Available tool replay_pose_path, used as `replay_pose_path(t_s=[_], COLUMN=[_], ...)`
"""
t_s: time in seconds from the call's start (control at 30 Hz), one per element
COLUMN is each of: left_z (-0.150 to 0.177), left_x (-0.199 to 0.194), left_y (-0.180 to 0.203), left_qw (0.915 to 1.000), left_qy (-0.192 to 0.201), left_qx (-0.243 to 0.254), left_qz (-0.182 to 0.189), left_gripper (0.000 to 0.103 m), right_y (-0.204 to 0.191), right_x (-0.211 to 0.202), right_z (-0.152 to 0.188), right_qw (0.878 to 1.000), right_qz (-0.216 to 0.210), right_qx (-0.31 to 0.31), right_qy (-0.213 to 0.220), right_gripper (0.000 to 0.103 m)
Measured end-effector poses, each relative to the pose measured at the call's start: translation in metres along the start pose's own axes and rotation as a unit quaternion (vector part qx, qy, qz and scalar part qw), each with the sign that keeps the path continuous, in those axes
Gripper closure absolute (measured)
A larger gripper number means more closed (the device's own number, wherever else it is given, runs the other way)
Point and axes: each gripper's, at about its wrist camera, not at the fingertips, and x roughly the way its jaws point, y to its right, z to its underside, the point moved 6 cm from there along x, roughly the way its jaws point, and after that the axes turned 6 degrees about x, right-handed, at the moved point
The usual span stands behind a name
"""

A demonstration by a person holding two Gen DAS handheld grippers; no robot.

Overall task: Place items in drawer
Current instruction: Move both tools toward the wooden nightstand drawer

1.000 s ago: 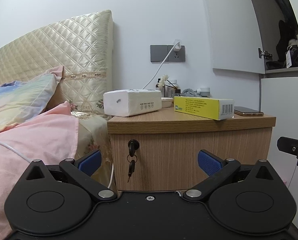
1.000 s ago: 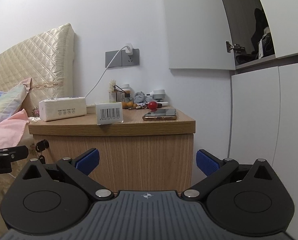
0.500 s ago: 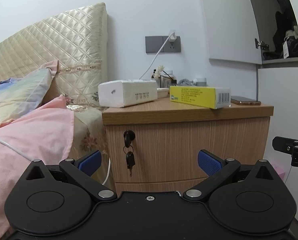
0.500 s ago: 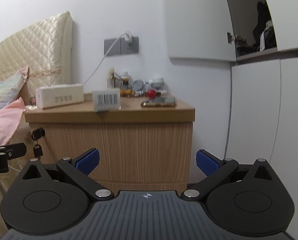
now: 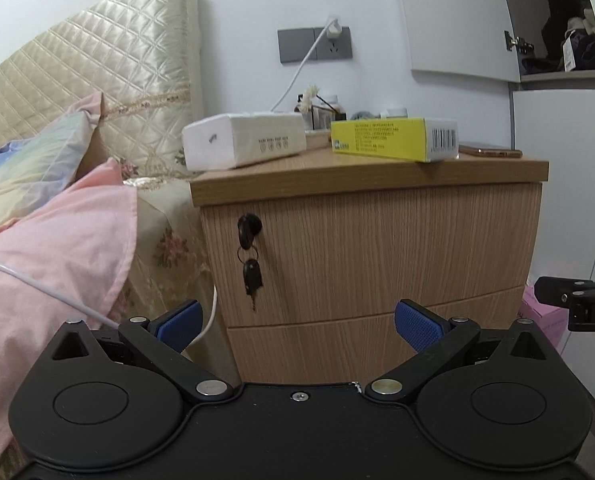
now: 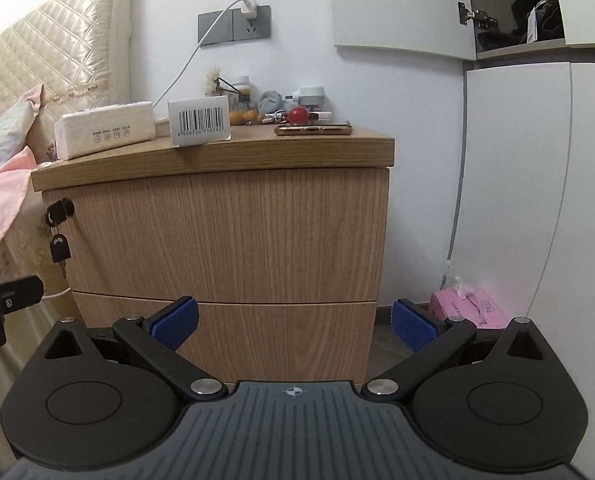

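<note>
Left: pink bedding (image 5: pixel 49 240), then a key (image 5: pixel 252 276) hanging from the lock of the closed upper drawer (image 5: pixel 369 248). Left tool (image 5: pixel 297 320) spread wide, empty, facing that drawer front. On the surface (image 6: pixel 217 156): tissue pack (image 6: pixel 105 134), yellow box (image 5: pixel 393 138), phone (image 6: pixel 313 130) further right. Right tool (image 6: pixel 293 322) likewise released, empty, level with the lower drawer (image 6: pixel 225 340). Far right, pink box (image 6: pixel 469 308) on the floor.

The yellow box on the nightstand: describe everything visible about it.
The yellow box is a long, flat carton, cardboard by its look. Its long side is yellow with small dark print; its white end panel carries a barcode, which faces the right wrist view. It lies flat on the wooden nightstand near the front edge, right of the white tissue pack. Neither gripper touches it.
</note>
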Motion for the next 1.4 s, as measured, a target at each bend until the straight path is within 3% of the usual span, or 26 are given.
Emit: replay_pose_path(t_s=[0.27, 0.8, 1.4], left_z=[0.0, -0.006, -0.01], left_x=[0.0, -0.007, -0.011], left_y=[0.001, 0.0, -0.008], left_qw=[1.0, 0.9998, 0.9992], left_qy=[-0.002, 0.018, 0.036], left_qx=[0.0, -0.004, -0.021], left_qz=[0.004, 0.004, -0.001], left_gripper=[0.001, 0.001, 0.001], right_y=[0.0, 0.002, -0.002], right_x=[-0.004, -0.025, -0.031], right_z=[-0.003, -0.027, -0.027], right_qw=[1.0, 0.995, 0.993], right_qz=[-0.001, -0.012, -0.028], right_qx=[-0.004, -0.008, -0.007], right_qy=[0.014, 0.102, 0.116], right_gripper=[0.0, 0.0, 0.0])
